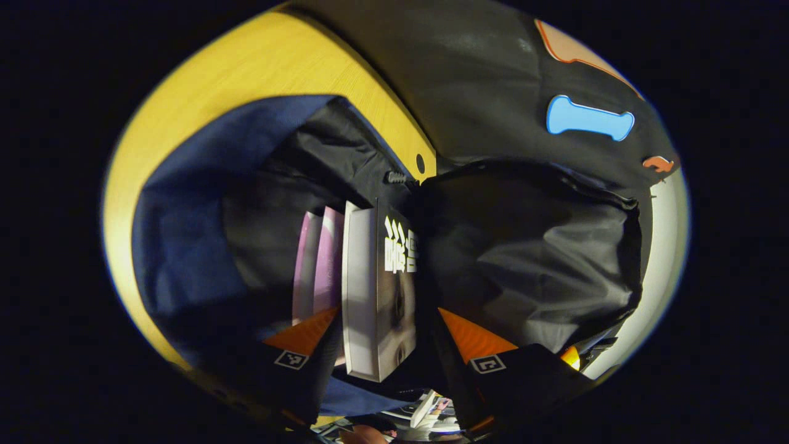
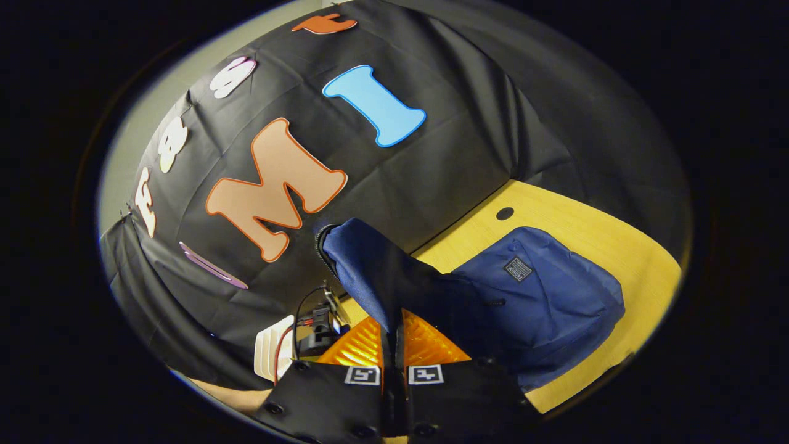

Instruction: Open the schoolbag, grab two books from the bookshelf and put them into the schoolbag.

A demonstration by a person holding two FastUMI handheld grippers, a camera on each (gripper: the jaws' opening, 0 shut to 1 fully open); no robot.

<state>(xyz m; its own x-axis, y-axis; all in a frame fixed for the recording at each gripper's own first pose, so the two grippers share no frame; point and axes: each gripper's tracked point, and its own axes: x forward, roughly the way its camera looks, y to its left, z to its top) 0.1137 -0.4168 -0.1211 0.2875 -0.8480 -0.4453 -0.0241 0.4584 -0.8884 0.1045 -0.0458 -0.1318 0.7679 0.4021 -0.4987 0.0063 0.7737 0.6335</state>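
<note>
- My left gripper: fingers spread, a book standing on edge between them. I can't tell whether either finger actually touches it.
- That book sits inside the open schoolbag, white page edges facing me, dark cover with white print turned to the right.
- Just left of it, a second book with a pinkish cover, also upright in the bag, pressed close against the first.
- Black lining bulges on the right side of the opening and crowds the book; more lining folds on the left behind the pink one. Blue outer fabric wraps the left side.
- Zipper teeth show at the far end of the opening.
- My right gripper: fingers pressed together, pinching the blue edge flap of the schoolbag and holding it up above the bag.
- Rest of the schoolbag lies on the yellow table, front patch facing up.
- Table has a round hole just behind the bag.
- Left of my right fingers, near the booth wall: a small device with red and black wires and a white ribbed block.
</note>
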